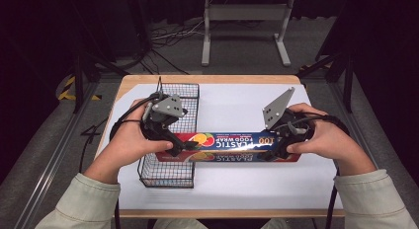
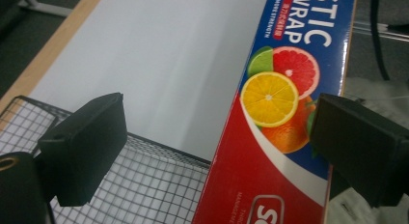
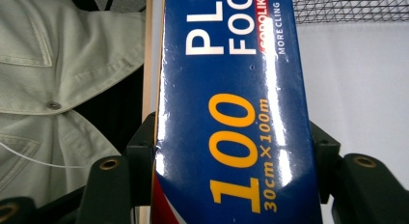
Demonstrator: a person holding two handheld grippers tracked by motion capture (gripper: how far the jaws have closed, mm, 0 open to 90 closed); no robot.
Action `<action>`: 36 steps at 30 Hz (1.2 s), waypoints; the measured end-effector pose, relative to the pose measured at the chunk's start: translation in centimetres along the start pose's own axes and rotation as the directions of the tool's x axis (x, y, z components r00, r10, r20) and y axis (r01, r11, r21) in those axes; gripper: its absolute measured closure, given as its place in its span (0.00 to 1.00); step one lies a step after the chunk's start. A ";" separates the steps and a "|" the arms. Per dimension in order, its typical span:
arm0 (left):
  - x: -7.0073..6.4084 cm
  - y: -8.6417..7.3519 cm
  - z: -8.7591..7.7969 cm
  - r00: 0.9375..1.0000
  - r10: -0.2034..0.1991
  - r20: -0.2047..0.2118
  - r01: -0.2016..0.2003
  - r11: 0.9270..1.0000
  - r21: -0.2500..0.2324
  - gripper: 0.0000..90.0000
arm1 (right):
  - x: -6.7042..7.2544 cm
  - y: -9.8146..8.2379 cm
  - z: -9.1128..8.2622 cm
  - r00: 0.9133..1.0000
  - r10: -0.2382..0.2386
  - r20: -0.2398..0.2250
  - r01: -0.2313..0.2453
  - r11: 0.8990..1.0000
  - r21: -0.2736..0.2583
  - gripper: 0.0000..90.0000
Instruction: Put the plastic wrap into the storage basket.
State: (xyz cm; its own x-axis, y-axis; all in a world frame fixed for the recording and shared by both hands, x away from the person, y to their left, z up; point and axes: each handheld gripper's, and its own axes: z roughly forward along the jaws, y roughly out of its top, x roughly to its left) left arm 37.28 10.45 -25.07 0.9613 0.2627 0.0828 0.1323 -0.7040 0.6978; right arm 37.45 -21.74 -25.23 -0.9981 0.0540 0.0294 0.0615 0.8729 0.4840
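1. Right claw (image 1: 277,149) is clamped across the blue end of the food wrap box (image 1: 232,146), carrying that end.
2. Left claw (image 1: 180,146) stands spread at the box's red end; one jaw lies against the box face, the other well off it, so no grip there.
3. The box lies level, its red end over the wire basket (image 1: 168,177), the rest over the white surface (image 1: 232,110) beside the basket.
4. Judged outstanding: seating the box in the basket and releasing it.
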 end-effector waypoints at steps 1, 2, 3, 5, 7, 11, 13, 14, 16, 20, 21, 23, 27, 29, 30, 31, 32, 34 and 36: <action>0.0 0.0 0.1 1.000 0.007 0.015 -0.007 1.000 0.000 0.07 | 0.0 0.0 0.0 1.000 0.004 -0.001 -0.004 1.000 0.003 0.45; 0.0 -0.1 0.3 1.000 0.012 0.026 -0.012 1.000 0.007 0.07 | 0.0 0.1 0.1 1.000 0.001 0.006 -0.001 1.000 0.007 0.45; 0.0 -0.1 0.4 0.999 0.010 0.042 -0.010 1.000 0.009 0.08 | 0.1 0.1 0.1 1.000 0.004 0.009 -0.004 1.000 0.014 0.45; 0.0 -0.2 0.7 0.997 0.012 0.080 -0.014 1.000 0.019 0.09 | 0.1 0.2 0.3 1.000 -0.007 0.008 0.006 1.000 0.019 0.45; -0.2 -0.2 1.0 0.994 0.028 0.109 -0.030 0.999 0.024 0.09 | 0.1 0.2 0.5 1.000 -0.014 -0.001 0.014 1.000 0.025 0.45; -0.4 -0.1 1.5 0.987 0.059 0.148 -0.063 0.998 0.024 0.09 | 0.1 0.4 0.7 1.000 -0.025 -0.009 0.026 0.999 0.022 0.45; -0.6 -0.1 1.7 0.984 0.069 0.162 -0.075 0.997 0.033 0.10 | 0.1 0.5 0.7 1.000 -0.027 -0.007 0.027 0.999 0.017 0.45; -0.7 -0.1 1.8 0.984 0.072 0.165 -0.080 0.996 0.042 0.11 | 0.1 0.6 0.7 1.000 -0.028 -0.005 0.028 0.999 0.016 0.45; -0.8 -0.1 2.0 0.983 0.073 0.167 -0.085 0.994 0.063 0.11 | 0.0 0.6 0.6 1.000 -0.026 -0.001 0.026 1.000 0.013 0.45; -1.0 -0.1 2.4 0.981 0.082 0.176 -0.102 0.989 0.105 0.14 | 0.0 0.7 0.6 1.000 -0.025 0.000 0.025 1.000 0.014 0.45; -1.0 -0.1 2.5 0.980 0.082 0.182 -0.103 0.989 0.109 0.17 | 0.0 0.7 0.6 1.000 -0.028 0.001 0.028 0.999 0.015 0.45; -1.0 0.0 2.6 0.979 0.078 0.190 -0.101 0.989 0.111 0.21 | 0.0 0.8 0.7 1.000 -0.026 -0.002 0.026 0.999 0.020 0.45; -1.1 0.2 2.9 0.970 0.095 0.223 -0.124 0.985 0.119 0.31 | 0.0 0.8 0.8 0.999 -0.032 -0.005 0.032 0.999 0.019 0.45; -1.2 0.4 3.2 0.969 0.102 0.227 -0.137 0.980 0.141 0.32 | 0.0 0.9 0.9 0.999 -0.030 -0.010 0.030 0.999 0.022 0.45; -1.2 0.4 3.3 0.968 0.103 0.227 -0.138 0.980 0.145 0.32 | 0.0 0.9 0.9 0.999 -0.030 -0.010 0.030 0.999 0.025 0.45; -1.2 0.4 3.4 0.967 0.105 0.231 -0.142 0.979 0.147 0.31 | 0.0 0.9 1.0 0.999 -0.031 -0.007 0.031 0.999 0.025 0.45; -1.3 0.5 3.5 0.967 0.101 0.234 -0.139 0.979 0.152 0.31 | 0.0 0.9 1.0 0.999 -0.032 -0.007 0.032 0.999 0.024 0.45; -1.3 0.5 3.9 0.964 0.105 0.246 -0.150 0.973 0.176 0.30 | 0.0 1.0 1.0 0.999 -0.034 -0.008 0.034 0.999 0.022 0.45; -1.4 0.6 4.4 0.962 0.102 0.253 -0.156 0.967 0.203 0.30 | 0.0 1.0 1.0 0.999 -0.035 -0.014 0.036 0.999 0.019 0.45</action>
State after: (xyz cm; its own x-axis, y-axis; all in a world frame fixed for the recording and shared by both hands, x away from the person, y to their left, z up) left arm 37.07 6.77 -27.87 0.9995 0.0135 -0.0294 0.0268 -0.8555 0.5172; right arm 37.48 -20.36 -25.60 -0.9996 0.0164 0.0243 0.0259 0.8834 0.4679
